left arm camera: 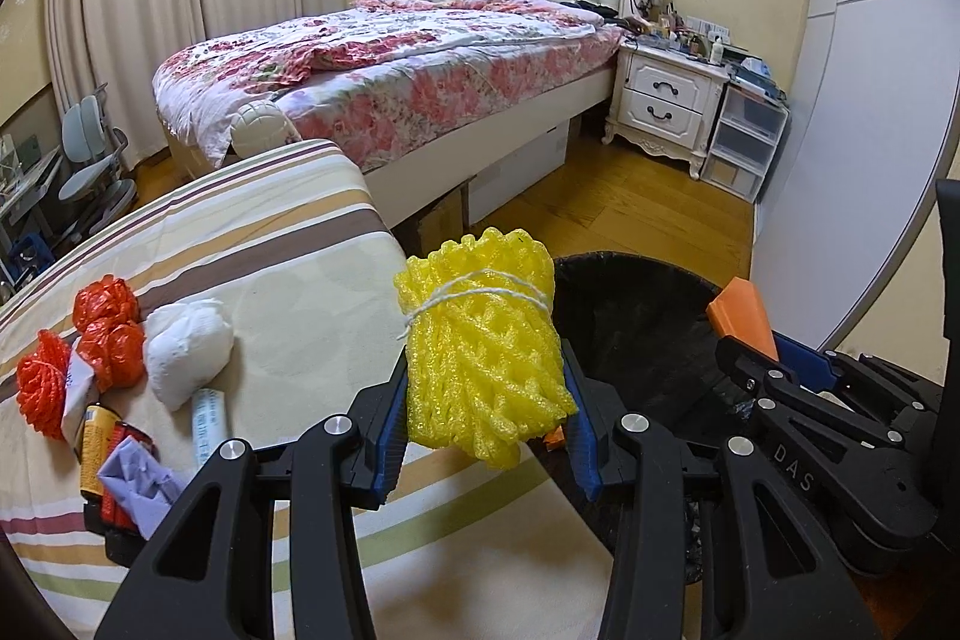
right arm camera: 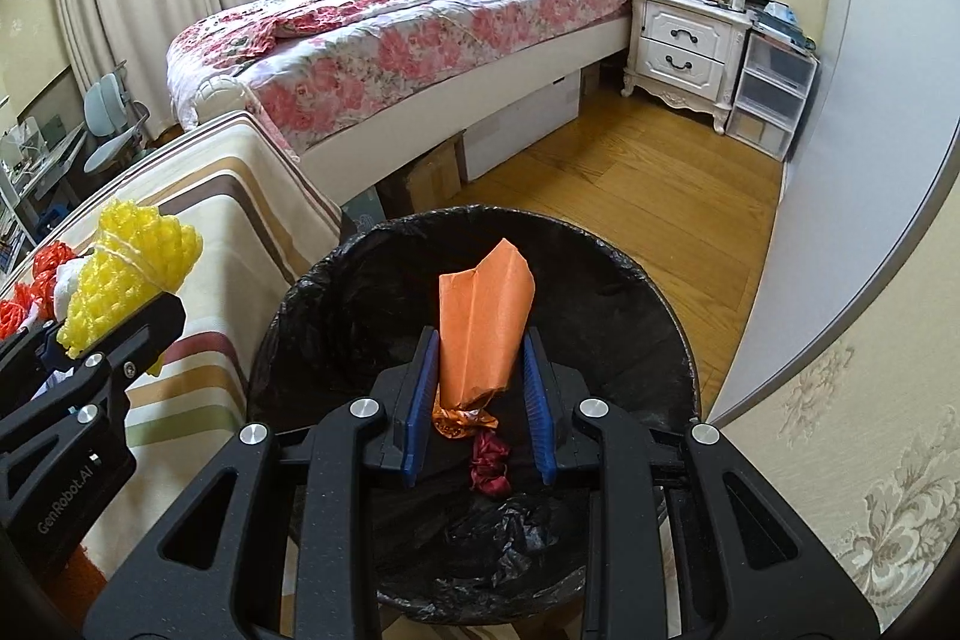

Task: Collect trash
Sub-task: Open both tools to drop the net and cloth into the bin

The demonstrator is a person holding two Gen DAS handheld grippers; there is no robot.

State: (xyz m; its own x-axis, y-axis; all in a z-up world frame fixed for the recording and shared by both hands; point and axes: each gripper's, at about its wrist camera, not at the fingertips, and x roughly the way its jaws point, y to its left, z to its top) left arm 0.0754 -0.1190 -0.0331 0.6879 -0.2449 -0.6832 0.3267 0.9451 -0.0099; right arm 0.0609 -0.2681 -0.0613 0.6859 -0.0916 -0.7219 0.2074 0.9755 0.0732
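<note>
My left gripper (left arm camera: 483,400) is shut on a yellow foam-net bundle (left arm camera: 480,340) tied with white string, held over the right edge of the striped table (left arm camera: 288,292), beside the black-lined trash bin (left arm camera: 636,316). In the right wrist view, my right gripper (right arm camera: 480,364) is shut on a folded orange paper (right arm camera: 483,322) right above the bin (right arm camera: 660,304). A crumpled orange wrapper (right arm camera: 462,421) and a dark red scrap (right arm camera: 489,466) show below it inside the liner. The yellow bundle (right arm camera: 132,268) also appears at the left of that view.
Orange-red net balls (left arm camera: 108,334), a white wad (left arm camera: 186,346), purple paper (left arm camera: 138,478) and small tubes lie on the table's left part. Beyond are a floral bed (left arm camera: 390,76), nightstand (left arm camera: 666,100), plastic drawers (left arm camera: 747,136), wooden floor (right arm camera: 630,184) and a wall at the right.
</note>
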